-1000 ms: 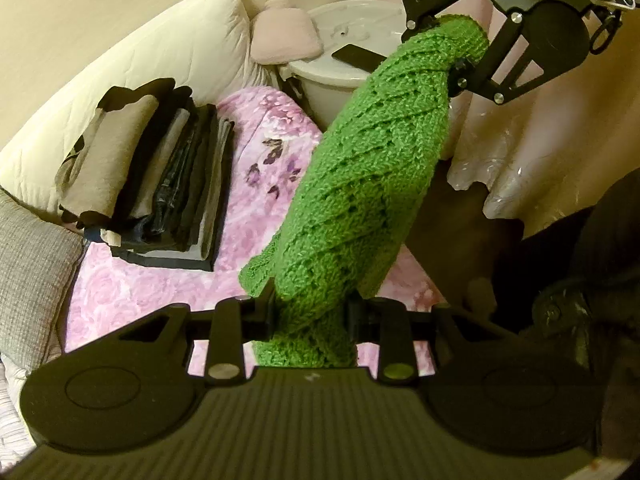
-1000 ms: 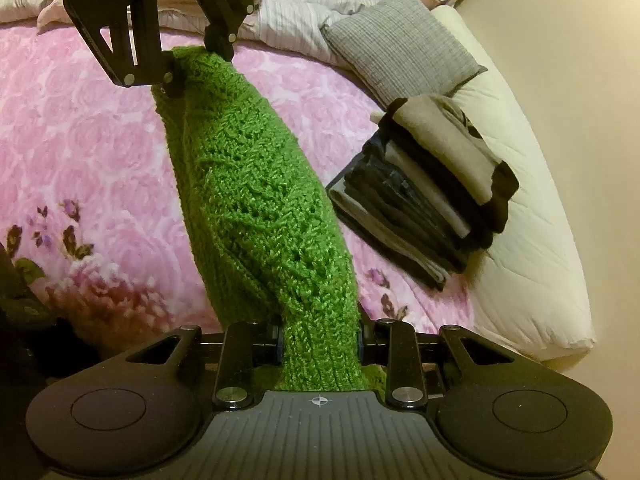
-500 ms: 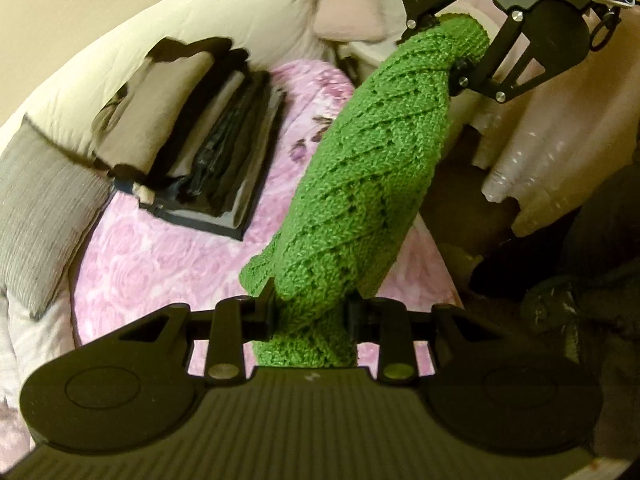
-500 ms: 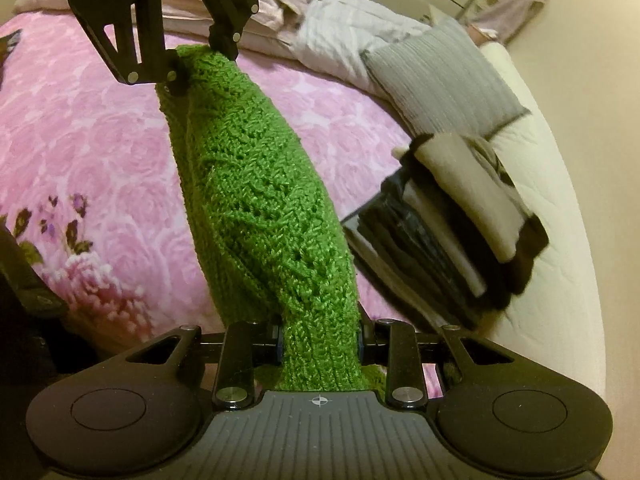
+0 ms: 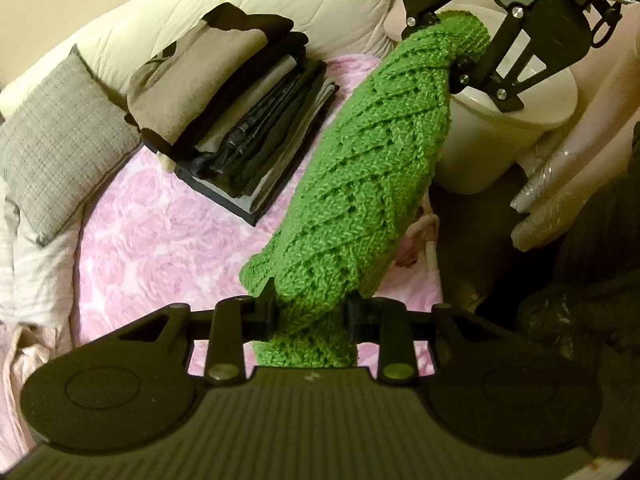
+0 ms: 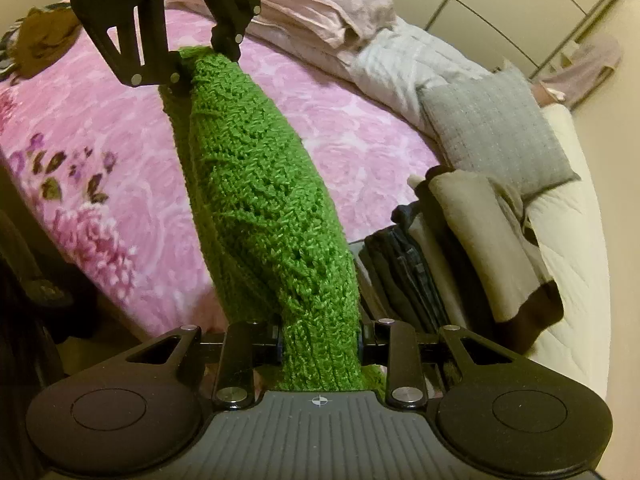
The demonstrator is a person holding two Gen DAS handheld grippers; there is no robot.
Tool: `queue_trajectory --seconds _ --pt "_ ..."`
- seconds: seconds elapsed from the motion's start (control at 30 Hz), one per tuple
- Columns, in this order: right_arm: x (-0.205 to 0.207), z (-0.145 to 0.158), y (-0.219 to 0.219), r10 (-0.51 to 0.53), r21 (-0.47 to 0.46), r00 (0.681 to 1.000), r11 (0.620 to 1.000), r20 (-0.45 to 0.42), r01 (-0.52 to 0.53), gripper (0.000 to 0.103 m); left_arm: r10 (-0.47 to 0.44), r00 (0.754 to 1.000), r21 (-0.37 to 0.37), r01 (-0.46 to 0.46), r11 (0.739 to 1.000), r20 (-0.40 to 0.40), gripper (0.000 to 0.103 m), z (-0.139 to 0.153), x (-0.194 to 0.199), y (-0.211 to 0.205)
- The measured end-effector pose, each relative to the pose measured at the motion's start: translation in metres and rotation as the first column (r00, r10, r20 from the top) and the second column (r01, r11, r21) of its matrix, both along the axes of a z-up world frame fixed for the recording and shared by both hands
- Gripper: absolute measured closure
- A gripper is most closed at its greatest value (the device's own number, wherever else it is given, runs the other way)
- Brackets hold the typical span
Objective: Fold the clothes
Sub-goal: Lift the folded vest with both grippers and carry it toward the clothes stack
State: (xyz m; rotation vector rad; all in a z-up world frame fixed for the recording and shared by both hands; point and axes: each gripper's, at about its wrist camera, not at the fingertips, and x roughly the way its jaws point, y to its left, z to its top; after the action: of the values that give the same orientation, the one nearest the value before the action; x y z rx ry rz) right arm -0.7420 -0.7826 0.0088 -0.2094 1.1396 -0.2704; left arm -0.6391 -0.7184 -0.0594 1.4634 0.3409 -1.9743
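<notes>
Green knit [image 5: 372, 176] stretched above bed [image 5: 160, 248] | both grippers' fingers pinching opposite ends | folded stack [image 6: 460, 252] beside

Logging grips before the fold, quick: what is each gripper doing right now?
Left gripper: closed on one end of the green knit garment.
Right gripper: closed on its other end.

Chunky green knit garment [image 5: 372, 184] (open-stitch), plush pink bedspread [image 5: 160, 248], matt black grippers

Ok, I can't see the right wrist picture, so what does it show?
A green knitted garment hangs stretched between the right gripper and the left gripper, both clamped on it, above a pink flowered bedspread. A stack of folded clothes sits to the right, near a grey cushion.
</notes>
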Motion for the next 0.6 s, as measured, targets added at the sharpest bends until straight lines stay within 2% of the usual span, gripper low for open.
queue_trajectory --seconds 0.23,0.6 --pt "-0.005 0.000 -0.009 0.029 0.017 0.999 0.999 -0.015 -0.029 0.076 0.004 1.000 0.013 -0.004 1.000 -0.010 0.076 0.000 -0.006 -0.006" --pt "0.002 0.023 -0.025 -0.084 -0.028 0.996 0.996 -0.024 0.083 0.076 -0.102 0.994 -0.050 0.100 0.994 -0.034 0.076 0.018 -0.003 -0.038"
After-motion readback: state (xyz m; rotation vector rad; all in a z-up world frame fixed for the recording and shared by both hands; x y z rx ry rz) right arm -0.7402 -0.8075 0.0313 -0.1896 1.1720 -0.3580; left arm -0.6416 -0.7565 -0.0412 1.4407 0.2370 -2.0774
